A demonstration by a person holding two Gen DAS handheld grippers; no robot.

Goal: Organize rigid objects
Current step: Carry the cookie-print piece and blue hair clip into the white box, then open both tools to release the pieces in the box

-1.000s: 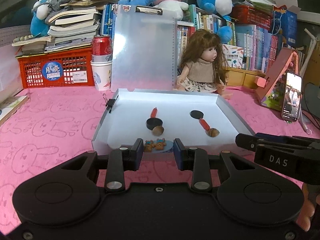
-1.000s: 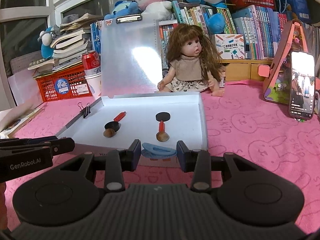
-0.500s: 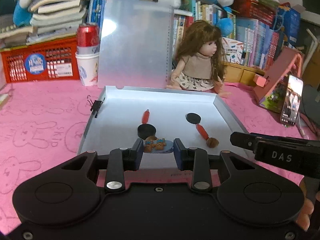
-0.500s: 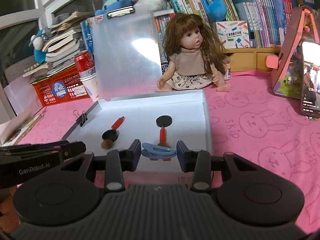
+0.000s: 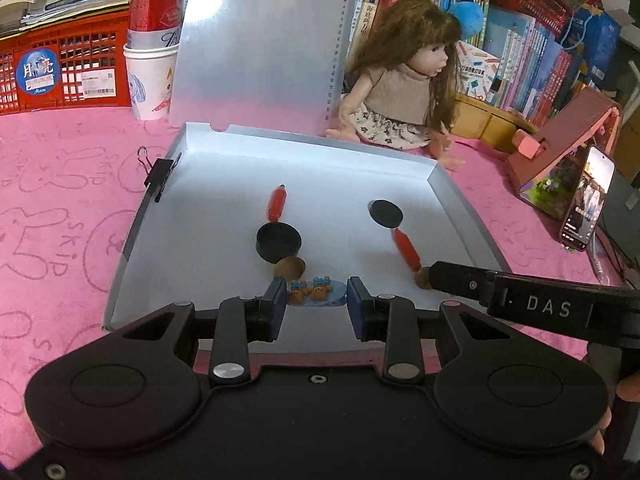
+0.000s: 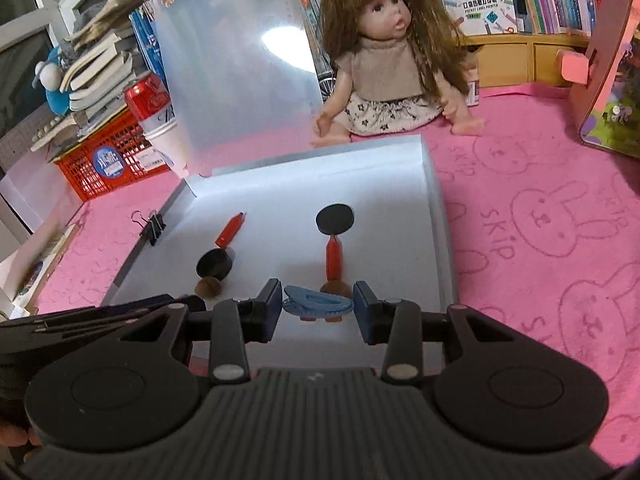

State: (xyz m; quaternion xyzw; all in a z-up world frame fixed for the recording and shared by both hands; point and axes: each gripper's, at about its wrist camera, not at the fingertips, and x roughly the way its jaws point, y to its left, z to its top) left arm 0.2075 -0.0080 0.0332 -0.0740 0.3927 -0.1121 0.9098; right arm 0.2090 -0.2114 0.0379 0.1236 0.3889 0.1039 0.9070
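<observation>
Tools (image 5: 316, 304) (image 6: 316, 312) clamped on hair clips (image 5: 316, 291) (image 6: 318, 305)

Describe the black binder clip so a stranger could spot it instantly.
Find the open white box lying on the pink bunny-print cloth, in front of the doll. On the box's left wall, toward the back, sits the black binder clip, the only thing clamped onto the rim rather than lying inside.

I hold my left gripper (image 5: 316, 300) and right gripper (image 6: 316, 308) side by side, angled downward, each clamped on a small piece.
</observation>
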